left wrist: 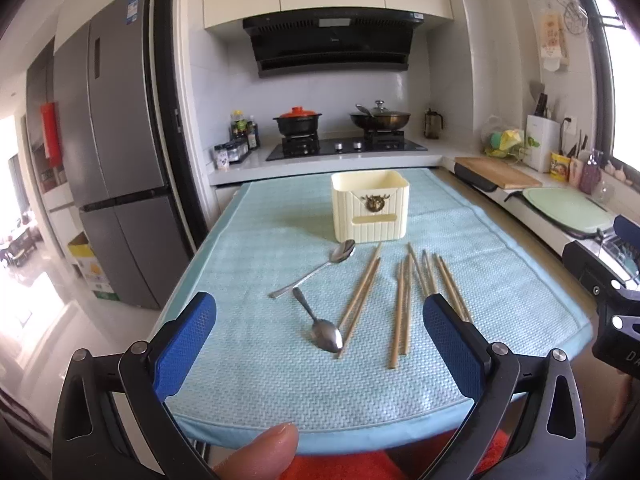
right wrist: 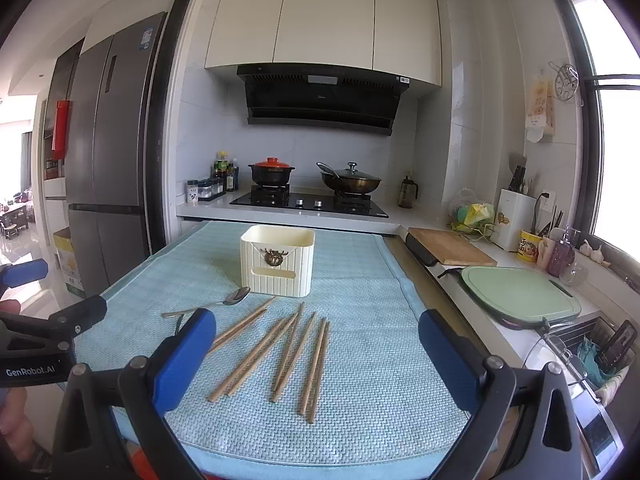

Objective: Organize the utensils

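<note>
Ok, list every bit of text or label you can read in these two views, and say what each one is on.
"GenRobot.AI": white letters on the black body of the left gripper, seen in the right wrist view.
"DA", cut off by the frame edge: on the black body of the right gripper, seen in the left wrist view.
Blue sticker on the fridge: too small to read.
Brand mark on the range hood: too blurred to read.
Yellow cup by the window: its print is unreadable.

At the left edge of the right wrist view, the left gripper's (right wrist: 24,272) black body bears white lettering, "GenRobot.AI". The fridge's (right wrist: 116,128) blue sticker at upper left is too small to read.
</note>
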`<state>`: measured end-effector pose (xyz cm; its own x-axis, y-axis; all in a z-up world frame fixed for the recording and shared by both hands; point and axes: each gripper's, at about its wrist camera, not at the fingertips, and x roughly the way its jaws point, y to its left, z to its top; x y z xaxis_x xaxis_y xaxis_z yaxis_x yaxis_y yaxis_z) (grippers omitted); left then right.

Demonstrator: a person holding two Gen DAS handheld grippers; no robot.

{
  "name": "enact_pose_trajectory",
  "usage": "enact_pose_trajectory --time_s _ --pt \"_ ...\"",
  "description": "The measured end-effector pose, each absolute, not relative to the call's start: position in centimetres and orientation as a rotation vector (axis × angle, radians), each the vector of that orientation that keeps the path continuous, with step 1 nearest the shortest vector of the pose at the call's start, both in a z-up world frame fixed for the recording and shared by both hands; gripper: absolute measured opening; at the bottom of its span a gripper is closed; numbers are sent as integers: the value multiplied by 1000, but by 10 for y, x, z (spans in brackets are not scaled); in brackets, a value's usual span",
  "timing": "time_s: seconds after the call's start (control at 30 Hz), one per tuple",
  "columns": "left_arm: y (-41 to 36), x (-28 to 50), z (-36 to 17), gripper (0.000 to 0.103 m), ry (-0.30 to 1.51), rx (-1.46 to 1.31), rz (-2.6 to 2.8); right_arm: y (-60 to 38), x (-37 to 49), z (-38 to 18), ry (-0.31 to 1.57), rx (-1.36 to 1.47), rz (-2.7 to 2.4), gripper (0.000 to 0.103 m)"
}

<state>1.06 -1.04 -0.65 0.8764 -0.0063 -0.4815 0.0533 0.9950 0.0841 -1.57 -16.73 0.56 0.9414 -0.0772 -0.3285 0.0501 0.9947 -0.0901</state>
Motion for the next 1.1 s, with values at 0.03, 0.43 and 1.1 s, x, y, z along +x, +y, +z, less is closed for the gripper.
enact_pose_trajectory --time_s 0.03,0.43,1.1 --pt "-11 11 -8 103 502 95 -37 -168 -14 5 342 -77 -65 103" --pt "-11 22 -16 103 544 101 -55 -176 -1 0 347 -58 -47 103" --pt "2 60 -33 103 578 82 -103 -176 44 -35 460 -66 72 103"
